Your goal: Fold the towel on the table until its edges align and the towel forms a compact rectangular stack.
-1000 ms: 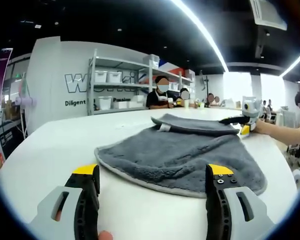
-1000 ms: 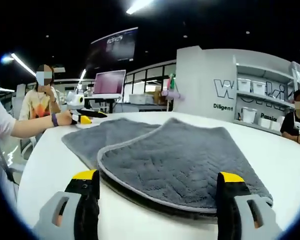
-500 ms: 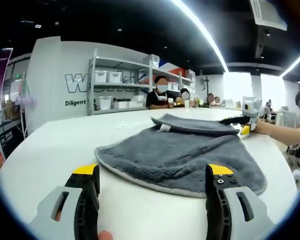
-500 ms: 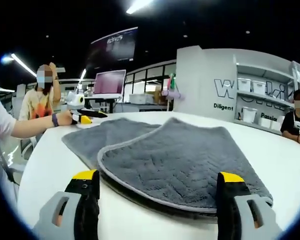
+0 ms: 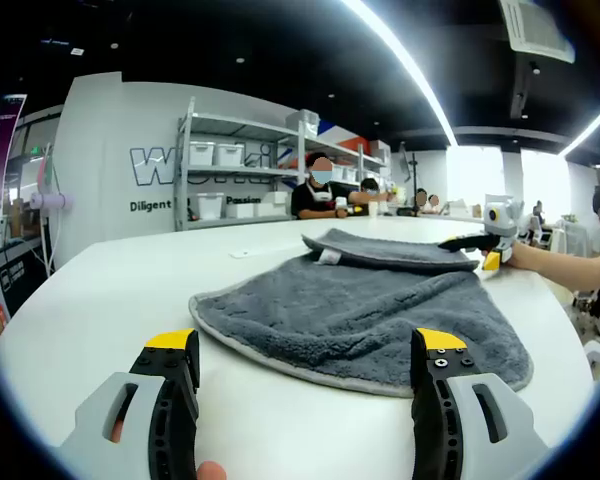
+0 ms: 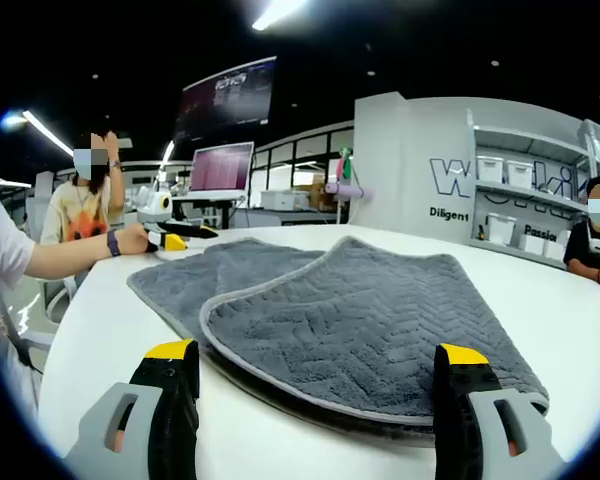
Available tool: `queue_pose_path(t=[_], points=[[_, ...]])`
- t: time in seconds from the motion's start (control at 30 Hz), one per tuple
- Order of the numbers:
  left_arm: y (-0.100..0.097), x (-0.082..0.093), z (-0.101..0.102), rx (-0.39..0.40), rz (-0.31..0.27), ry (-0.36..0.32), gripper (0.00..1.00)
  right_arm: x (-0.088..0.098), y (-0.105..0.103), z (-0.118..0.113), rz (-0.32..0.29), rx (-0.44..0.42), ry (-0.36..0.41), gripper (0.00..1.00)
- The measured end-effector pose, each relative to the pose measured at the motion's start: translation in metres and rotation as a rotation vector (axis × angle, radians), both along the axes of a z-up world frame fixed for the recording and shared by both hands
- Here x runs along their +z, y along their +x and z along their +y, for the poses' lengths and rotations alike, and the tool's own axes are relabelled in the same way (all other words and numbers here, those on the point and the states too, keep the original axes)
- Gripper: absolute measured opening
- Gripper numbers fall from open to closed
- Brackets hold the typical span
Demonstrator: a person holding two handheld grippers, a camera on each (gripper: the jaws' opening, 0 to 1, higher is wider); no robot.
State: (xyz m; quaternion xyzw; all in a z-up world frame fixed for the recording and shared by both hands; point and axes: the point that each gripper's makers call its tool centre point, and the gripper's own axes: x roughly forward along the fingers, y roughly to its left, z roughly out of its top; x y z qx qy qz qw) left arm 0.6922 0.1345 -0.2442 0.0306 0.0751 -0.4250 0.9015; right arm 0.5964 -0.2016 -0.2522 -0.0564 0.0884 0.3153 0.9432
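We hold both grippers, left [image 5: 305, 370] and right [image 6: 315, 380], jaws released, before the soft, limp grey towel [image 5: 365, 305] half-folded on the white surface [image 5: 110, 290] at twelve o'clock, best pinched at its piped corners.

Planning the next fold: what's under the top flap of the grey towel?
Under the top flap lies another layer of the same grey towel, sticking out beyond it on the white table. Whether anything else sits between the layers is hidden by the flap.
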Motion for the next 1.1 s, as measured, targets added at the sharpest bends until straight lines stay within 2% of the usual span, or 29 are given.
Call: queue_pose_path(t=[0.23,0.43,0.67,0.8,1.0,1.1], points=[[-0.001,0.0,0.0,-0.003,0.0,-0.004,0.85,0.007,-0.005,0.006,-0.022,0.03,0.035,0.99],[0.0,0.0,0.001,-0.003,0.001,-0.005,0.85,0.008,-0.008,0.013,-0.009,0.053,0.065,0.99],[-0.001,0.001,0.0,-0.005,0.001,-0.007,0.85,0.0,-0.016,0.037,0.008,0.099,0.014,0.99],[-0.001,0.001,0.0,-0.005,0.001,-0.008,0.85,0.0,-0.023,0.056,0.007,0.134,0.018,0.99],[-0.001,0.0,0.0,-0.004,0.001,-0.005,0.85,-0.003,-0.036,0.098,0.011,0.225,-0.003,0.99],[-0.001,0.0,0.0,-0.004,0.001,-0.005,0.85,-0.006,-0.042,0.127,0.019,0.279,-0.022,0.99]])
